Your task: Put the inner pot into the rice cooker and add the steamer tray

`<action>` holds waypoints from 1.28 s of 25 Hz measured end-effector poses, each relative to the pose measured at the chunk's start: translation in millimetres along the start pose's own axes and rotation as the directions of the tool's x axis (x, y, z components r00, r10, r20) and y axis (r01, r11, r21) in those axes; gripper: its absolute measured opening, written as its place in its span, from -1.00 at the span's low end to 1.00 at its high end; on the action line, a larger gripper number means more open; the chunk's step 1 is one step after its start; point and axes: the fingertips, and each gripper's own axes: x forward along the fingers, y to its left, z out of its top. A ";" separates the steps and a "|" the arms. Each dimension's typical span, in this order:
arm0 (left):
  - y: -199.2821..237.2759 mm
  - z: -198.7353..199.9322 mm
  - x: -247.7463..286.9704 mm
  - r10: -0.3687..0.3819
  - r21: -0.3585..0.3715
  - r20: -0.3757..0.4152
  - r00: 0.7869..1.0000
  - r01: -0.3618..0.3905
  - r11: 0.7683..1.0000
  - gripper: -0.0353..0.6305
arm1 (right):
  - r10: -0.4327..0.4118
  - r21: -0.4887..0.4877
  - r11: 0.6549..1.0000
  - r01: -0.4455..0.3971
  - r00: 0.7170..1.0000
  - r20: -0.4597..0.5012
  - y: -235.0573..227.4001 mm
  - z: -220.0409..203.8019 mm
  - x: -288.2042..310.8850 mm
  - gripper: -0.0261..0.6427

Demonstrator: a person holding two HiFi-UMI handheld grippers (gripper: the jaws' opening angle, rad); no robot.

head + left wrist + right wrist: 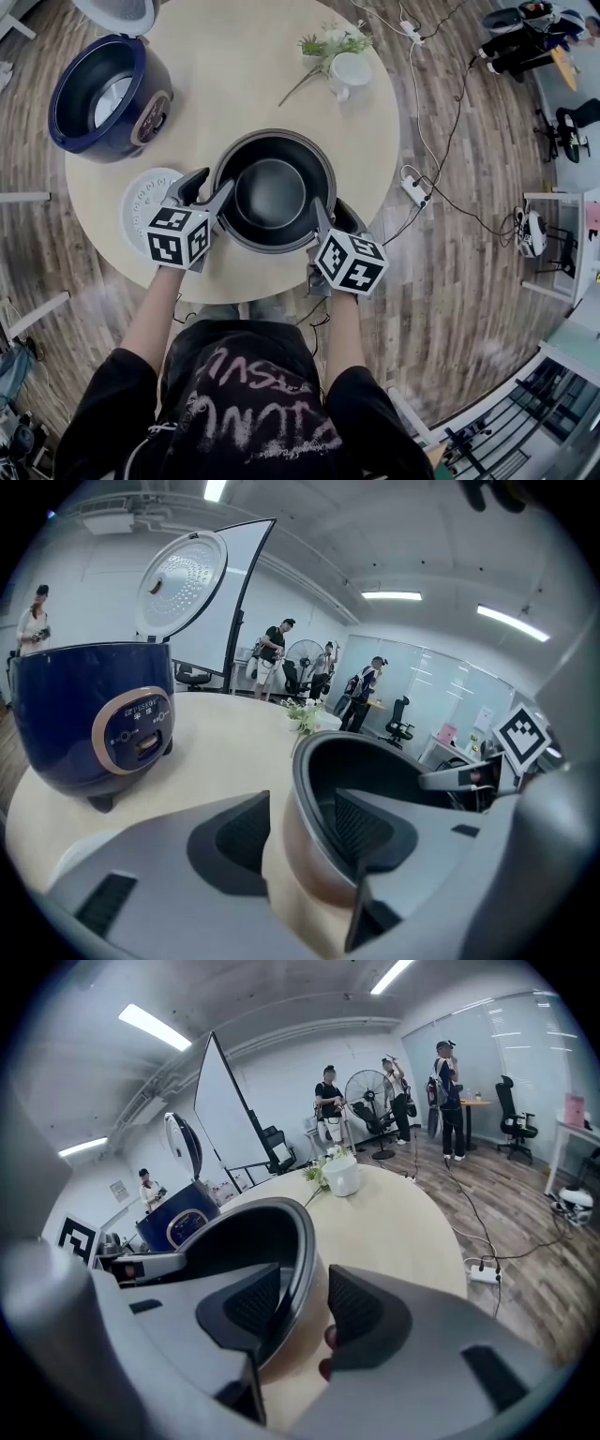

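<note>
The dark inner pot (272, 192) sits on the round table (234, 66) in front of me. My left gripper (208, 183) straddles its left rim, one pad inside and one outside. In the left gripper view (295, 832) a strip of table shows between the outer pad and the pot (375, 761) wall. My right gripper (335, 214) straddles the right rim the same way; in its own view (305, 1302) a thin gap separates the outer pad from the pot (253, 1232). The blue rice cooker (108, 94) stands open at the far left. The white steamer tray (141, 202) lies flat beside the left gripper.
A white cup with a green plant (349, 70) stands at the table's far side. A power strip (414, 190) and cables lie on the wooden floor to the right. People and office chairs are far behind the table in both gripper views.
</note>
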 end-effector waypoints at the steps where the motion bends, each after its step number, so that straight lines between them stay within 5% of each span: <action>1: -0.9 0.4 0.6 -0.004 -0.001 -0.001 1.000 0.004 1.000 -0.23 | 0.000 -0.004 1.000 0.000 1.000 -0.001 1.7 0.3 0.4 -0.45; 7: -6.7 -0.9 1.9 -0.004 0.006 -0.009 1.000 0.004 1.000 -0.48 | -0.021 -0.034 0.999 0.021 1.000 -0.014 5.3 -0.8 1.8 -0.59; 18: -9.6 -5.7 -5.9 -0.012 -0.132 0.012 1.000 0.013 0.991 -0.62 | -0.022 0.035 0.999 0.021 0.999 0.044 4.4 -2.1 -5.6 -0.67; 32: -41.6 44.0 -60.0 -0.003 -0.047 0.206 0.978 0.013 0.999 -0.63 | 0.029 -0.024 0.999 -0.024 0.967 0.253 25.0 41.1 -63.9 -0.69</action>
